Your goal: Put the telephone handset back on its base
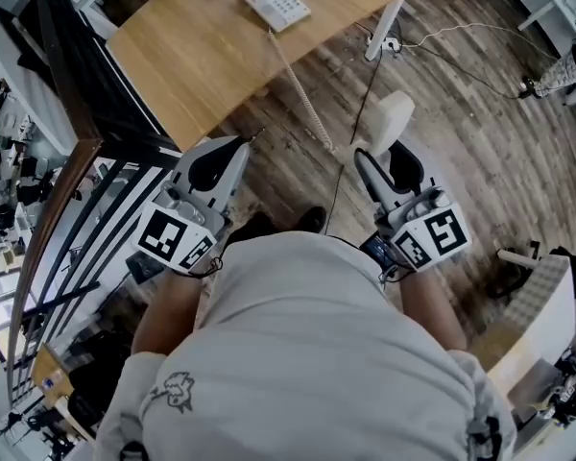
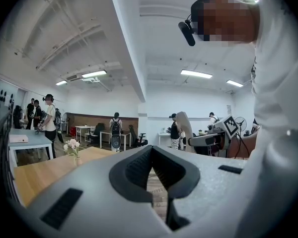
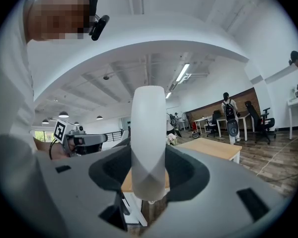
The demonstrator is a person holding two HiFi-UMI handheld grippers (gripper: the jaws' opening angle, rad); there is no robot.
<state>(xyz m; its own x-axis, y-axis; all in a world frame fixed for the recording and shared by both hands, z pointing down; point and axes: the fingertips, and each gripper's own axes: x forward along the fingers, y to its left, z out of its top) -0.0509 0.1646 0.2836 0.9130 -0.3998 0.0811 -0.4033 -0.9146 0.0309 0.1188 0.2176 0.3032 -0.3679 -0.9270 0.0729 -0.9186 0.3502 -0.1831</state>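
Observation:
The white telephone base sits at the far edge of the wooden table. Its coiled cord runs down off the table toward the white handset. My right gripper is shut on the handset and holds it above the wood floor, well short of the table. In the right gripper view the handset stands upright between the pads of the right gripper. My left gripper hangs beside it near the table's front edge. In its own view the left gripper has its jaw tips together with nothing between them.
A black railing runs along the left. The table's white leg and loose cables are on the floor to the right. A flower vase stands on the table. Several people stand at desks far off.

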